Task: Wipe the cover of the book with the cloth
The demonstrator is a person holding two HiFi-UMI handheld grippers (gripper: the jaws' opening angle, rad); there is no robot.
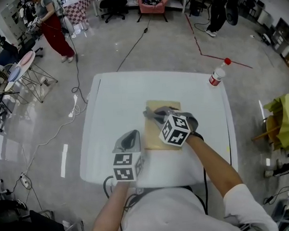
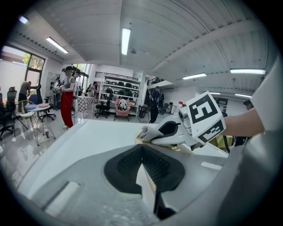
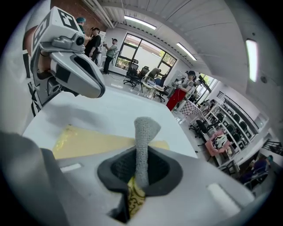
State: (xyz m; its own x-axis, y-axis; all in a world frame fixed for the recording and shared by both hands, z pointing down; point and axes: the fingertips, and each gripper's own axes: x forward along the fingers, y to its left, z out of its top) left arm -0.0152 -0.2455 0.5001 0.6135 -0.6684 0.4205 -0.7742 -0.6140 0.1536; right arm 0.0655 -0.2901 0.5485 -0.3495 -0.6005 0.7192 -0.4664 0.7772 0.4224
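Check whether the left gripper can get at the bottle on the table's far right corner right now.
Probably not directly. The bottle stands at the far right corner, the left gripper sits shut by the book, at its left edge, and the right gripper, clamping the cloth, lies across the way.

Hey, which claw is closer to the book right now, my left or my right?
Right. The right claw is over the book, pinching the cloth above its cover. The left claw is shut, just off the book's left edge, over the white table.
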